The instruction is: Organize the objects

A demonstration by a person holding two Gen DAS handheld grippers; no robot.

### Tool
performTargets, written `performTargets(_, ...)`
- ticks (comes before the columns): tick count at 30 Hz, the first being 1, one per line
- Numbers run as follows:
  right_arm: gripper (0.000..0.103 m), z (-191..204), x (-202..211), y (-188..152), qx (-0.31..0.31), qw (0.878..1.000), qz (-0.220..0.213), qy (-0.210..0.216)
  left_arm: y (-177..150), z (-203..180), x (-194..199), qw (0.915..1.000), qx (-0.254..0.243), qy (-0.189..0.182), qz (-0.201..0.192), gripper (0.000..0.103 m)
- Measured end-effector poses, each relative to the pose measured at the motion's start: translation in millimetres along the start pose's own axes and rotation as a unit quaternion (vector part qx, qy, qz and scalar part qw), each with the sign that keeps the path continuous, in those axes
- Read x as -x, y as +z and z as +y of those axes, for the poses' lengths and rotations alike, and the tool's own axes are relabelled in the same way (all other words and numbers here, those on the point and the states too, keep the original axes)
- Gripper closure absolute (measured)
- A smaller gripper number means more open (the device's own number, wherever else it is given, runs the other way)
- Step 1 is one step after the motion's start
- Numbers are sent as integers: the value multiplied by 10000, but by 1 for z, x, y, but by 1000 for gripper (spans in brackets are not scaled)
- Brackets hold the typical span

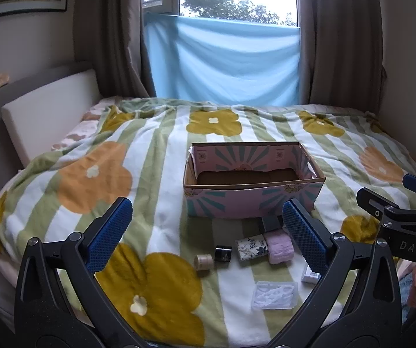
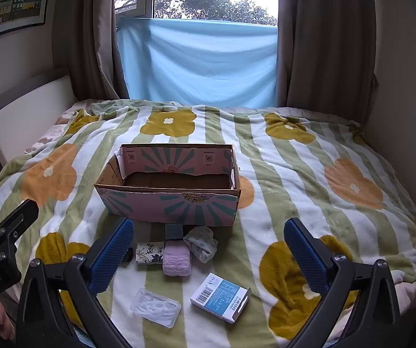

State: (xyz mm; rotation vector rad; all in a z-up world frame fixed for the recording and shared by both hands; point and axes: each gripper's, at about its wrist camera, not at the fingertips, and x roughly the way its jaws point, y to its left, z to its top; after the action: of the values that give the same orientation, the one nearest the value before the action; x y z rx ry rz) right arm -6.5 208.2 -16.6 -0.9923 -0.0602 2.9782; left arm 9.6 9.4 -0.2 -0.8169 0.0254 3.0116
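Note:
An open pink cardboard box [image 1: 248, 203] [image 2: 173, 206] stands on the bed. In front of it lie small items: a tan round jar [image 1: 204, 263], a black jar [image 1: 223, 254], a floral roll [image 1: 251, 248] [image 2: 149, 253], a pink towel [image 1: 279, 246] [image 2: 176, 260], a dark teal box [image 2: 174, 230], a patterned white cloth [image 2: 202, 242], a clear plastic case [image 1: 274, 295] [image 2: 155, 306] and a blue-white packet [image 2: 221, 296]. My left gripper [image 1: 208, 226] is open and empty above the items. My right gripper [image 2: 208, 246] is open and empty above them.
A striped flowered blanket [image 2: 309, 174] covers the bed. A white headboard cushion [image 1: 45, 116] is at the left. Curtains and a blue cloth [image 1: 222, 61] hang at the window behind. The right gripper's body [image 1: 405, 220] shows at the left view's right edge.

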Motion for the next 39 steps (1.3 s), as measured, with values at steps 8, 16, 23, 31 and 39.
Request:
performTargets(8, 1, 0, 0, 0, 4, 10000, 0, 7, -1, 1, 0, 10000, 23, -24, 9, 0)
performTargets(16, 1, 0, 0, 0, 15, 10000, 3, 7, 0, 2, 1, 10000, 24, -74, 7, 0)
performTargets(23, 1, 0, 0, 0, 0, 10000, 3, 2, 0, 0, 1, 9999, 33, -104, 23, 0)
performTargets(31, 1, 0, 0, 0, 1, 10000, 0, 3, -1, 3, 0, 9999, 80, -135, 57, 0)
performTargets(39, 1, 1, 0, 0, 1, 10000, 1, 2, -1, 2, 0, 10000, 76, 17, 10, 0)
